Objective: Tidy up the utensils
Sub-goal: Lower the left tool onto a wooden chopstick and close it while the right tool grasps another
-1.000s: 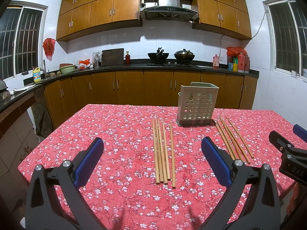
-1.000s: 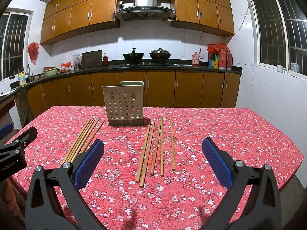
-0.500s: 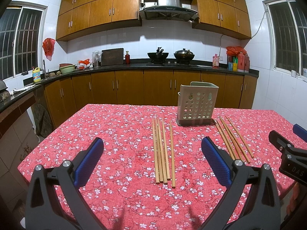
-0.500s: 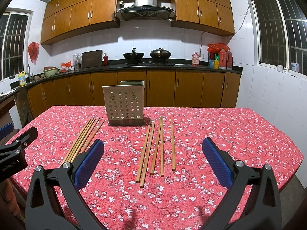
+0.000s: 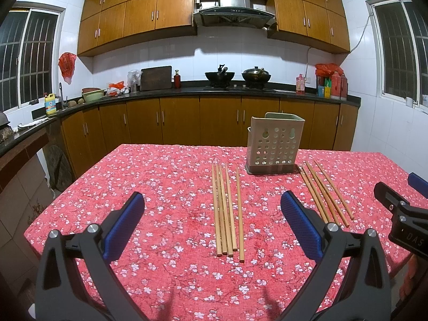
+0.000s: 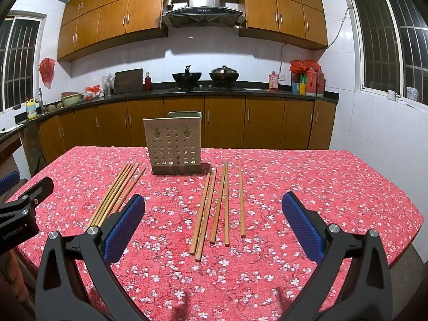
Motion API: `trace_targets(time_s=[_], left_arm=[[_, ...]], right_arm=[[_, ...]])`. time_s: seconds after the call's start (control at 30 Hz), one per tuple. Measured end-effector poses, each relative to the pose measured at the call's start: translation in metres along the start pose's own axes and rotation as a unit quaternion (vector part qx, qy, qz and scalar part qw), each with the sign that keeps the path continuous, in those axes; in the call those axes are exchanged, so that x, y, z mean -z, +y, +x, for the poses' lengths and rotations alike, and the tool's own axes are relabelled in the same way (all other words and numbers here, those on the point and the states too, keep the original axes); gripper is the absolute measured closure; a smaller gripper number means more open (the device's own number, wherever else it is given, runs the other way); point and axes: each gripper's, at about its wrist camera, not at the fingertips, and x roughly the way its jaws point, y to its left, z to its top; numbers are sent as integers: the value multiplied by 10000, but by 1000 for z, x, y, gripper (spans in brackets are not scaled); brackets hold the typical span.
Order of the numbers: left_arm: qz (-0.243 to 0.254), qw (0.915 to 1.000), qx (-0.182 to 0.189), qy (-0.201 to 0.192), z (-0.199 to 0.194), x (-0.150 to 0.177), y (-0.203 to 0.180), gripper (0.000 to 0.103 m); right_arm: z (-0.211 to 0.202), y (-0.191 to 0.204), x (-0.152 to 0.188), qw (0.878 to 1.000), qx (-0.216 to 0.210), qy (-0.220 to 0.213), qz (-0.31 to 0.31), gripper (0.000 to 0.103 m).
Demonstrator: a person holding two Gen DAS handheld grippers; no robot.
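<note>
The left gripper (image 5: 212, 223) hangs above the near edge of the worktop (image 5: 165, 176), its blue pads (image 5: 124, 224) spread wide and holding nothing. Under it, on the red flowered cloth, five chopsticks (image 5: 226, 210) lie side by side, pointing away from the camera; four sit close together and the fifth lies a little apart on their right. Beyond them and to the right stands the holder (image 5: 275, 143), a pale perforated box, upright on a dark base near the middle of the worktop. To the right of the holder lies a second set of chopsticks (image 6: 220, 204), loosely parallel, with one stick set off on the far right. The right gripper (image 6: 214, 223) hovers over these, its pads (image 6: 303, 227) likewise wide apart and empty. Both grippers are clear of the chopsticks. A dark counter (image 6: 240, 91) with two woks runs along the back wall.
</note>
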Motion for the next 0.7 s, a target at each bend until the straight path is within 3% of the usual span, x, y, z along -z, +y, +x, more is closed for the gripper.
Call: trace_targets(time_s=[0.2, 0.5, 0.6, 0.67, 0.7], left_arm=[[-53, 9998, -8, 196, 10, -3, 2, 4], [-352, 9915, -296, 1214, 67, 0, 37, 4], [-375, 9887, -362, 1407, 83, -1, 46, 4], [-373, 9865, -344, 1558, 94, 0, 51, 4], [-374, 9854, -331, 1628, 98, 1, 53, 4]], right_arm=[[7, -2, -1, 9998, -96, 132, 67, 2], [71, -53, 3, 9869, 13, 1328, 920, 3], [95, -65, 1, 9819, 125, 1618, 972, 19], [113, -69, 1, 9780, 115, 1851, 955, 37], [122, -70, 1, 9757, 106, 1967, 957, 40]])
